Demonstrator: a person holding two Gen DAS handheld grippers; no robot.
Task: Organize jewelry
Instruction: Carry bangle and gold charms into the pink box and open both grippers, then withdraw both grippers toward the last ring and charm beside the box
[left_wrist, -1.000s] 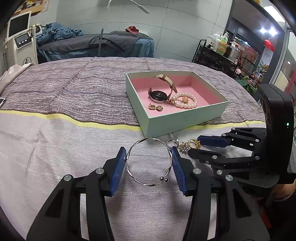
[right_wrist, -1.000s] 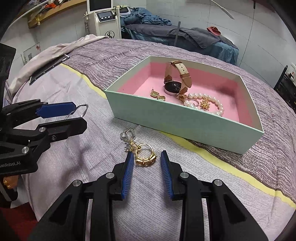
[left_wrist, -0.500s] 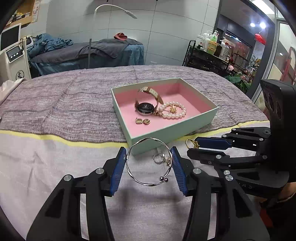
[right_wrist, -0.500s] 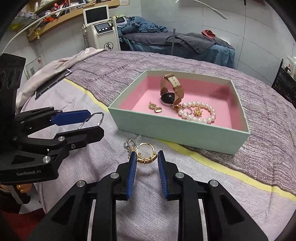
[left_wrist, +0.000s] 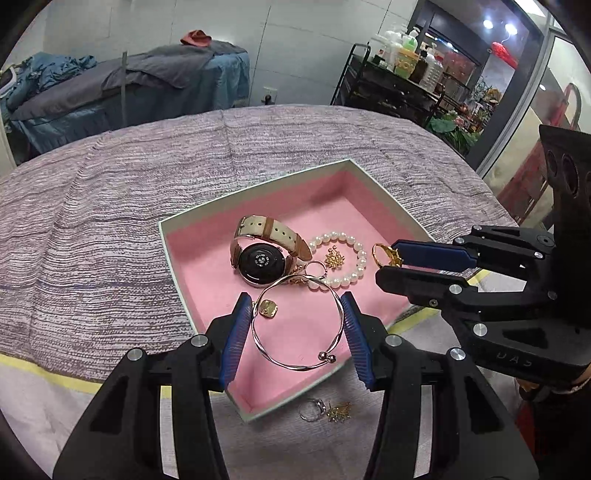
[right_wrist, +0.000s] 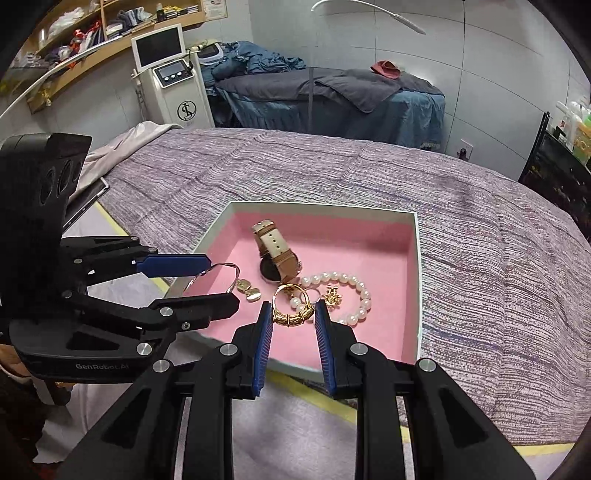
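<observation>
The left claw (left_wrist: 295, 325) holds a silver bangle (left_wrist: 297, 325) between its blue pads, above the near corner of the pink-lined box (left_wrist: 258, 415). The right claw (right_wrist: 292, 314), jaws just closing, pinches a gold ring (right_wrist: 290, 308) over the same box. Inside lie a watch (left_wrist: 262, 253), a pearl bracelet (left_wrist: 341, 262) and gold earrings (right_wrist: 248, 290). A small silver ring (left_wrist: 312, 410) rests on the bed (left_wrist: 110, 221) just beside the box.

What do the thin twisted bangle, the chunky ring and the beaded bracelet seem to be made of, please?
The thin twisted silver-coloured bangle looks like polished metal: bright mirror glints, ball ends. The chunky gold-coloured ring seems glossy gold-toned metal; solid or plated, I cannot tell. The white beaded bracelet shows round, softly lustrous beads, pearl or imitation.
</observation>
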